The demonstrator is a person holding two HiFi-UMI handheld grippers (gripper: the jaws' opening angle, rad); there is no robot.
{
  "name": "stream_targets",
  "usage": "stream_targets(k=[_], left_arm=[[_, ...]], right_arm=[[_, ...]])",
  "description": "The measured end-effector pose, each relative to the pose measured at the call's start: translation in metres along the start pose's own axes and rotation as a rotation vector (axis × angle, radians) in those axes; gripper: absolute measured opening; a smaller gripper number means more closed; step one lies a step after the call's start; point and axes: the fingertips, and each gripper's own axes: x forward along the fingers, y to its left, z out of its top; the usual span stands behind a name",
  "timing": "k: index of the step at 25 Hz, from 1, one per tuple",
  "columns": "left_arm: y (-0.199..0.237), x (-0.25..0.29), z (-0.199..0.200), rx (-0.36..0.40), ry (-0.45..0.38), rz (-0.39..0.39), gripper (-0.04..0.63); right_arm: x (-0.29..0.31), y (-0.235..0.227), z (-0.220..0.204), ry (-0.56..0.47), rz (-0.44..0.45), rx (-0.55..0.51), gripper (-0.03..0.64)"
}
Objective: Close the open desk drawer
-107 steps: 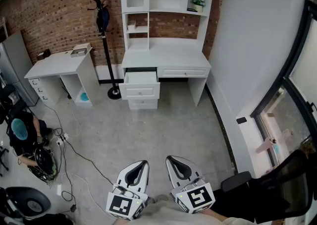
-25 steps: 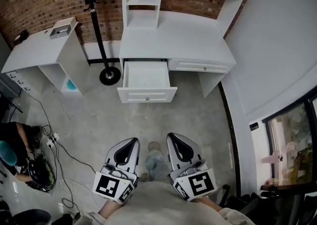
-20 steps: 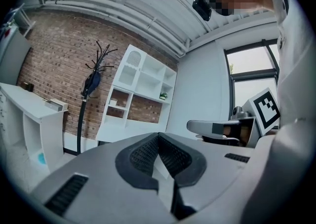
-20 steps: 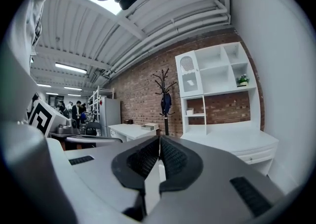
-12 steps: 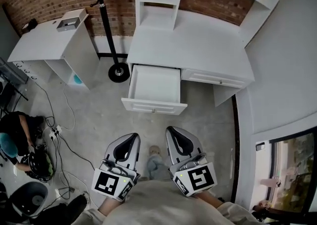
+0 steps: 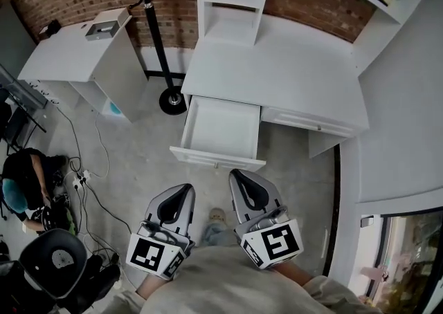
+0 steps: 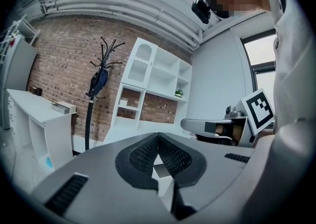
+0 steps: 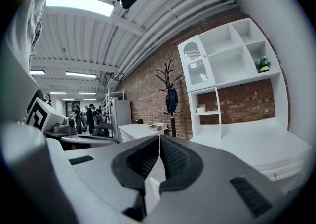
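— Drawer point(image 6: 223, 127), white, empty: where was it logged?
— Pulled out of the left end of the white counter point(image 6: 277, 63), with its front panel point(image 6: 218, 160) facing the person. It lay straight ahead of both tools, farther up the head view. Nothing touched it.
— Long axis?
— The slide line ran away from the person, into the counter, and the front panel ran across that line. A closing push would, by my reckoning, go straight forward against the panel.
— Nearer tool?
— Right tool point(image 6: 237, 177): its tip showed just short of the panel's right half. Left tool point(image 6: 185, 189): farther back, opposite the panel's left half, apart from it.
— State of each?
— Left tool point(image 7: 158, 136), by its own view: pads met at the tip, nothing between them. Right tool point(image 8: 159, 138), by its own view: likewise closed and empty.
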Motion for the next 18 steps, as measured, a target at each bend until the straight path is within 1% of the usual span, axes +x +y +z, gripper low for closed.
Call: stream_targets(k=[7,12,15,18], left_arm=[[0.001,0.015,0.002,0.004,-0.009,0.012,0.017],[-0.001,0.016,0.006,0.01,0.004,0.02,0.017],[-0.003,0.022,0.005,0.027,0.027,0.004,0.017],[-0.009,0.033,0.002,0.064,0.056,-0.037,0.017]], right_arm=[[0.012,-0.016,-0.002,0.001,0.015,0.004,0.032],[0.012,-0.022,0.002,-0.01,0.017,0.007,0.032],[0.011,-0.03,-0.001,-0.013,-0.005,0.005,0.031],[0.01,-0.039,-0.007,-0.009,-0.036,0.004,0.032]])
